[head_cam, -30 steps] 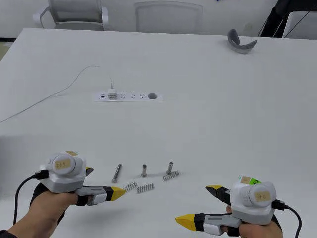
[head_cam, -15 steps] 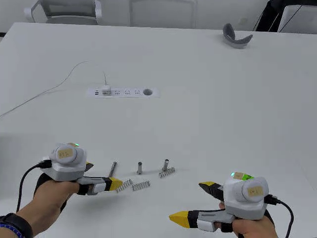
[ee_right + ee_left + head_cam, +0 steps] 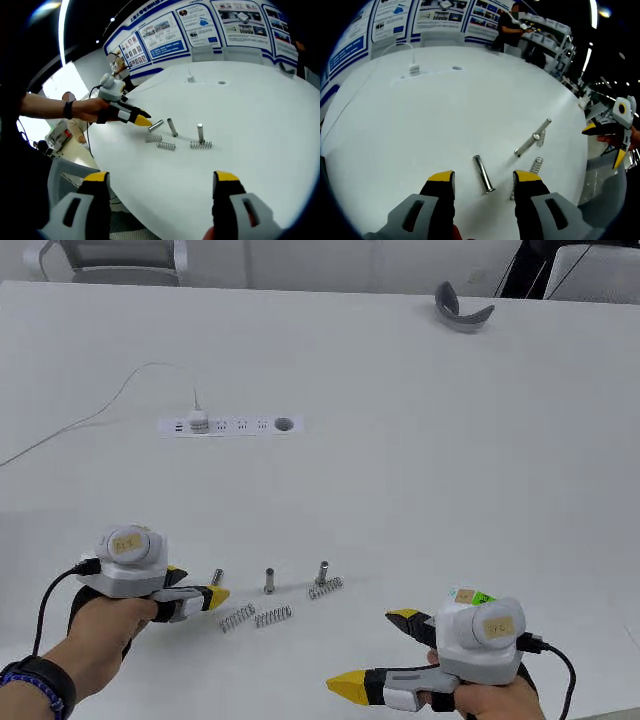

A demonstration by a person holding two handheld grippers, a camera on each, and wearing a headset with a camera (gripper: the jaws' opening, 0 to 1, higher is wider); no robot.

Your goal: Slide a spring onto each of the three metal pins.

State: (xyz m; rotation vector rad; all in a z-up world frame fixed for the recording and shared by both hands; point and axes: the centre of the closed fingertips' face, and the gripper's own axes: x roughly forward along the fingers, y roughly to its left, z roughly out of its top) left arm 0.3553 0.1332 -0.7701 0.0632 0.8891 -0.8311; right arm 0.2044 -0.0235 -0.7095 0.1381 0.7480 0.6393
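Bright, even light; fisheye-warped edges.

Three in a row on table (image 3: 450, 440): left pin (image 3: 216, 577), middle pin (image 3: 269, 580), right pin (image 3: 322, 572). Springs (image 3: 272, 616) just at their 6 o'clock. Power strip (image 3: 230, 425) at 12 o'clock, well apart. Left gripper (image 3: 485, 176) at 9 o'clock, right gripper (image 3: 373, 652) at 4 o'clock.

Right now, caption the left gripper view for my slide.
Open left gripper frames a lying metal pin on the white table.

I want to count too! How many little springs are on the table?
3. One spring beside the rightmost pin; two more springs side by side near the left gripper. None looks hidden.
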